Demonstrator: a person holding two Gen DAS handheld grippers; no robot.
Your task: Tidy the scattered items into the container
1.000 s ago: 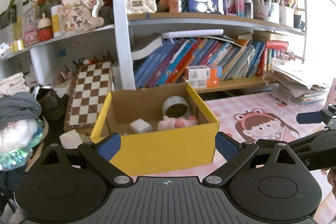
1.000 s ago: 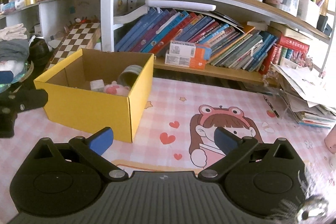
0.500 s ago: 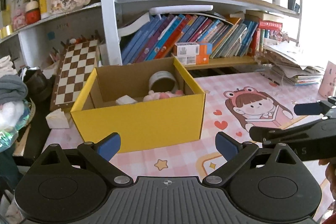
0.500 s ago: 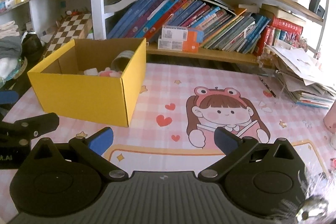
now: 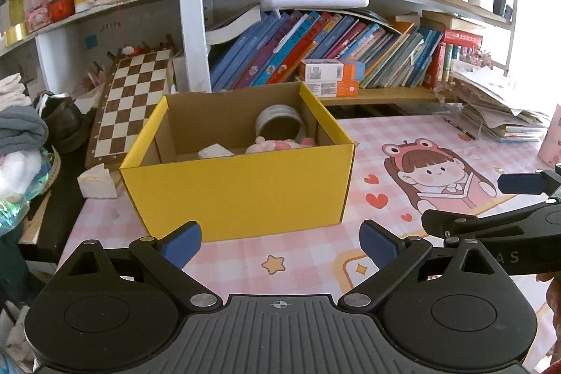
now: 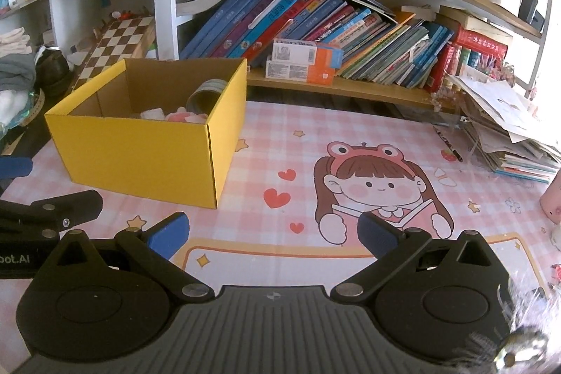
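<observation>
Both pairs of jaws stand spread wide, gripping nothing and touching nothing: the left gripper [image 5: 280, 242] and the right gripper [image 6: 273, 233] hover side by side over the pink mat [image 6: 350, 135], apparently backed away because nothing loose shows on the mat between them. From the left wrist, the yellow box [image 5: 238, 191] sits at twelve o'clock; from the right, at ten. Inside it lie a tape roll [image 5: 278, 125], a pink plush toy [image 5: 277, 144] and a small white block [image 5: 215, 151].
</observation>
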